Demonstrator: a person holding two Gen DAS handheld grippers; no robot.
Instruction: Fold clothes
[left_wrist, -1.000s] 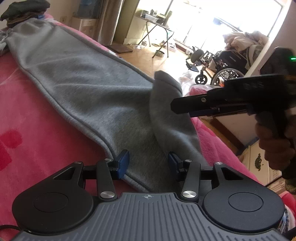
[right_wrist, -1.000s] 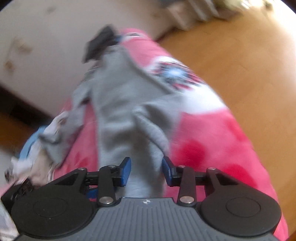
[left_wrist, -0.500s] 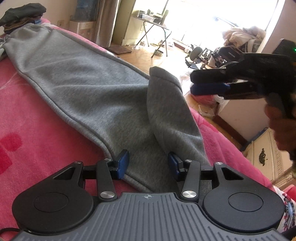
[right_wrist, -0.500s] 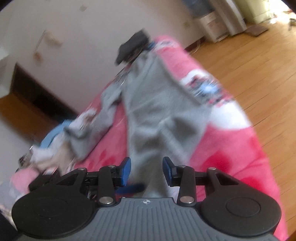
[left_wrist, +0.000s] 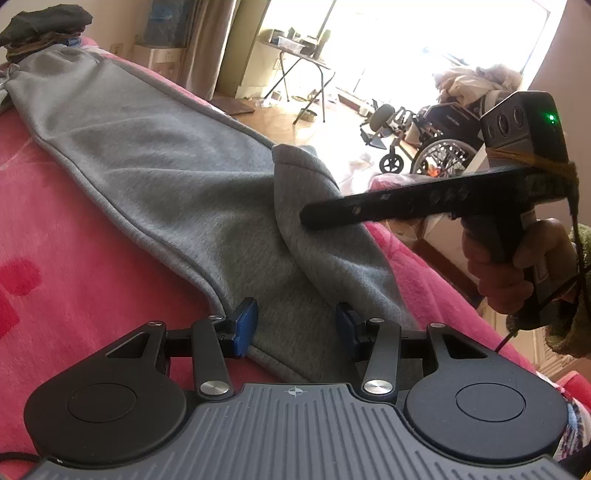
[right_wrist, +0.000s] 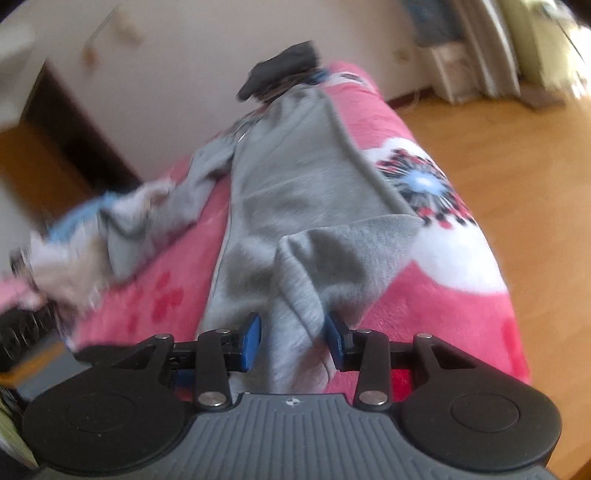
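Note:
Grey sweatpants (left_wrist: 155, 166) lie stretched along a pink blanket (left_wrist: 55, 258), one leg end folded back in a raised flap (left_wrist: 314, 221). My left gripper (left_wrist: 295, 325) is open, its blue pads either side of the near hem, low over the cloth. My right gripper (right_wrist: 293, 338) is open, with the raised grey fold (right_wrist: 332, 251) running between its pads. In the left wrist view the right gripper (left_wrist: 306, 218) reaches in from the right, its tip over the flap.
A dark folded pile (left_wrist: 40, 22) sits at the far end of the bed. More crumpled clothes (right_wrist: 92, 240) lie to the left of the pants. The bed's edge (right_wrist: 480, 258) drops to a wood floor. A wheelchair (left_wrist: 436, 147) stands beyond.
The right gripper has swung down and back toward the folded flap, from higher up. The left gripper has stayed put over the near hem.

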